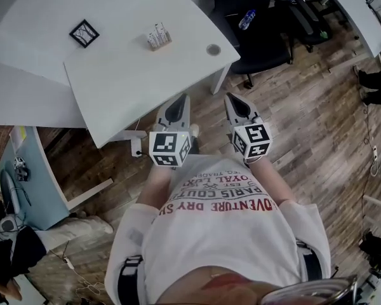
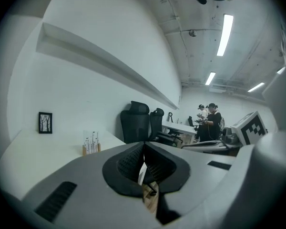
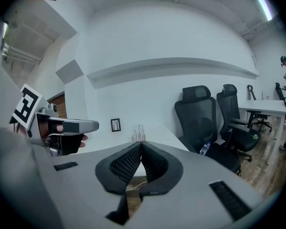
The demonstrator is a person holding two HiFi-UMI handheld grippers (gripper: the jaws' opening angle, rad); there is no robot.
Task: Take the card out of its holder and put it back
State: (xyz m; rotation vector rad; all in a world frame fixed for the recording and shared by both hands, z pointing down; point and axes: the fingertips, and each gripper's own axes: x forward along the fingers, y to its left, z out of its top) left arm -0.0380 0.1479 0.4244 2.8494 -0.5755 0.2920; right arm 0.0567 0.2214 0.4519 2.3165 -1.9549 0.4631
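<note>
1. Find the card (image 1: 159, 32) upright in the holder (image 1: 156, 43) on the desk (image 1: 133, 88), between a small black frame (image 1: 84, 33) and a round grey cap (image 1: 213, 49). Too small here to tell one card from several.
2. Note the left hand-held gripper (image 1: 182, 98) and the right hand-held gripper (image 1: 230, 96) side by side, well short of the desk, over the wood floor (image 1: 292, 126) and just ahead of the person's shirt (image 1: 222, 227).
3. Read the left one as closed, with pads together at the tips and nothing caught between.
4. Read the right one the same: jaws pressed together, empty.
5. Expect a light, thin, fairly stiff card. Judge it pale and perhaps glossy, so likely slippery and apt to bend or scuff under a hard squeeze.
6. Take hold at the top edge, proud of the holder, with pads flat on the two faces, and pull straight up along the slot.
7. Expect the holder, seemingly a small wooden block, to be light too and likely to lift or tip with the card. Steady it low at the base with the other hand-held gripper.
8. Part the jaws before any approach. For the return, line the lower edge up with the slot and ease down without twisting.
</note>
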